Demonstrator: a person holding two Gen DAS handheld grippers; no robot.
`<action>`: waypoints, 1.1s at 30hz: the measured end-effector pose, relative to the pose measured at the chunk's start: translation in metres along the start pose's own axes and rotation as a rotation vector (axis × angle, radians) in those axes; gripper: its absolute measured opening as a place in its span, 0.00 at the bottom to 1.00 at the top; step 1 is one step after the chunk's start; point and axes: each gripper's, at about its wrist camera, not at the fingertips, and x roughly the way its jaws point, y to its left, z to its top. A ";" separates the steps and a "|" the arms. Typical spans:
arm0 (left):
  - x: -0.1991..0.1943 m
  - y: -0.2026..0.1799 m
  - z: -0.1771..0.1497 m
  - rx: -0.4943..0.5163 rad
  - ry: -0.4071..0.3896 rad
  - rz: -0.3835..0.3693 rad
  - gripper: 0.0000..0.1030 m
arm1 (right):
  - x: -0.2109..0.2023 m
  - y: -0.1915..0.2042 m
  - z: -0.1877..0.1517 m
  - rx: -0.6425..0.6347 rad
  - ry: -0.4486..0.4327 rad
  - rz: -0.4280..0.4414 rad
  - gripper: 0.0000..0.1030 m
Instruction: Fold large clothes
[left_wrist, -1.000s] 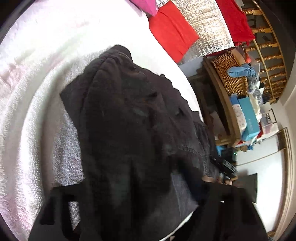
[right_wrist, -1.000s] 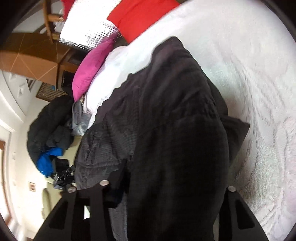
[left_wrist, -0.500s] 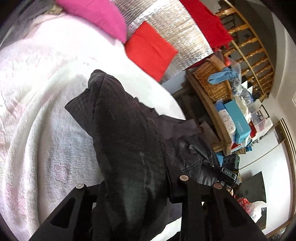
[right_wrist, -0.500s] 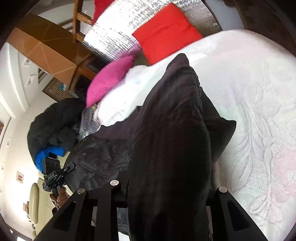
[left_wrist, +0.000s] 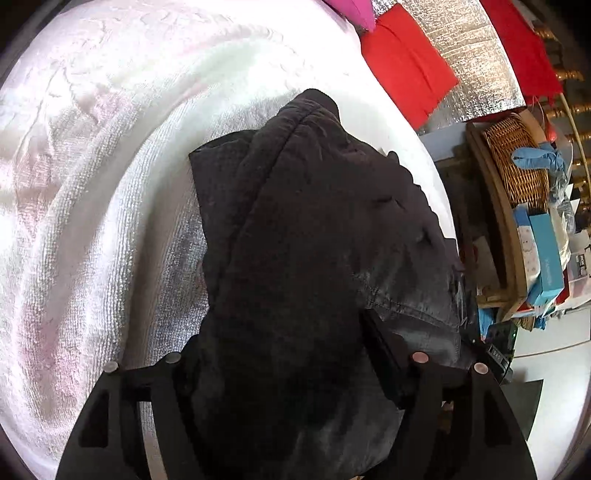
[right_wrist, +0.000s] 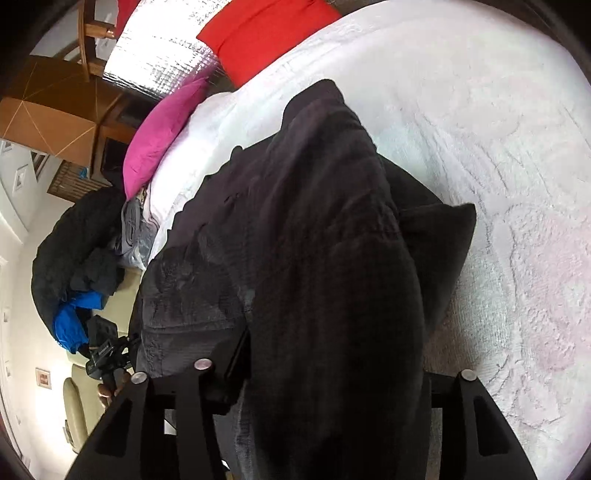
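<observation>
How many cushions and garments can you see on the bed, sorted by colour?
Black garment: 1
Red cushion: 1
Pink cushion: 1
Total: 3

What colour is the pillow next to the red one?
Bright pink pillow, clearest in the right wrist view.

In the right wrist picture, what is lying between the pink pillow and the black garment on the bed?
Only bare white bedspread lies between the pink pillow and the black garment; the right wrist view shows this stretch clearly.
</observation>
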 end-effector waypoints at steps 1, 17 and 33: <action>-0.003 -0.001 -0.001 0.000 -0.013 0.014 0.70 | -0.001 0.000 0.000 0.007 0.001 -0.002 0.59; -0.079 0.005 -0.043 0.020 -0.187 0.018 0.70 | -0.103 -0.055 -0.025 0.126 -0.255 0.081 0.63; -0.053 0.004 -0.054 0.094 -0.178 0.226 0.39 | -0.073 -0.017 -0.055 -0.021 -0.261 -0.220 0.20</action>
